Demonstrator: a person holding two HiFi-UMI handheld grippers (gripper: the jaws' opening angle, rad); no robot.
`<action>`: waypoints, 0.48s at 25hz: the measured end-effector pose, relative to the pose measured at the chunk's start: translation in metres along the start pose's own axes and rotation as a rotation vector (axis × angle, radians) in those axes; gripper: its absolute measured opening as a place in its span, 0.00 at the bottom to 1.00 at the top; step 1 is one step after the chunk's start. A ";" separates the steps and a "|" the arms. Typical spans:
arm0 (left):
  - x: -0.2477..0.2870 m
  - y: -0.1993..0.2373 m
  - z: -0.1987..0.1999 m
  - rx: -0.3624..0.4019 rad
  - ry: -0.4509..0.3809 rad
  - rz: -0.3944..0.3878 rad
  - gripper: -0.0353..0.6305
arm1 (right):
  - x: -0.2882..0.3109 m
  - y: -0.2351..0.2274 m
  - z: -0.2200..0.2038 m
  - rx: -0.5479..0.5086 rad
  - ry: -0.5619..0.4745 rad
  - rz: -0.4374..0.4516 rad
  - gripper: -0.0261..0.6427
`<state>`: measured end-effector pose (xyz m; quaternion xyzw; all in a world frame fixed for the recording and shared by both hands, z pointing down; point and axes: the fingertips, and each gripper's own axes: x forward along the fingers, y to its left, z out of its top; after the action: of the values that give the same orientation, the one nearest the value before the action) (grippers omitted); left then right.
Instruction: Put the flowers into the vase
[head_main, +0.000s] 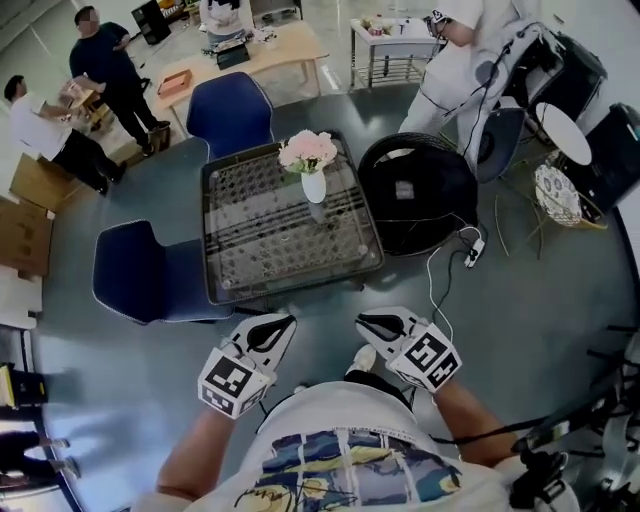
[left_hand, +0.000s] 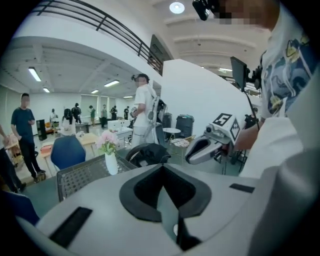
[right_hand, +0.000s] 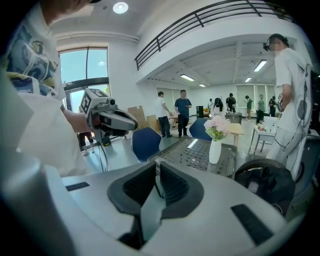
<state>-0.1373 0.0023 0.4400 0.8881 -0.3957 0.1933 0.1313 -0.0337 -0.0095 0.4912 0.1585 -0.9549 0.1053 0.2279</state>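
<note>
A white vase (head_main: 313, 186) stands upright near the far middle of the mesh-topped table (head_main: 240, 262), with the pink flowers (head_main: 308, 150) in it. The vase (left_hand: 111, 163) and flowers (left_hand: 107, 141) also show in the left gripper view, far off at left. In the right gripper view, the vase (right_hand: 215, 151) holds the flowers (right_hand: 217, 126) ahead at right. My left gripper (head_main: 288, 320) and right gripper (head_main: 362, 322) hover side by side close to my body, short of the table's near edge. Both are shut with nothing between their jaws.
Two blue chairs (head_main: 232, 110) (head_main: 140, 270) stand at the table's far and left sides. A black round bag (head_main: 415, 195) lies right of the table, with a white cable (head_main: 440, 270) on the floor. A person in white (head_main: 455, 60) stands behind it; other people are at far left.
</note>
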 end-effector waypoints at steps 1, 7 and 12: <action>-0.012 -0.006 -0.003 -0.009 -0.005 -0.023 0.07 | 0.007 0.013 0.005 -0.012 0.002 0.007 0.09; -0.086 -0.034 -0.025 -0.183 -0.084 -0.083 0.07 | 0.031 0.100 0.033 -0.022 -0.025 0.022 0.09; -0.133 -0.056 -0.053 -0.176 -0.075 -0.118 0.07 | 0.049 0.169 0.033 -0.045 -0.015 0.047 0.09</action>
<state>-0.1894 0.1461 0.4236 0.9015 -0.3628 0.1162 0.2051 -0.1476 0.1255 0.4638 0.1315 -0.9622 0.0879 0.2217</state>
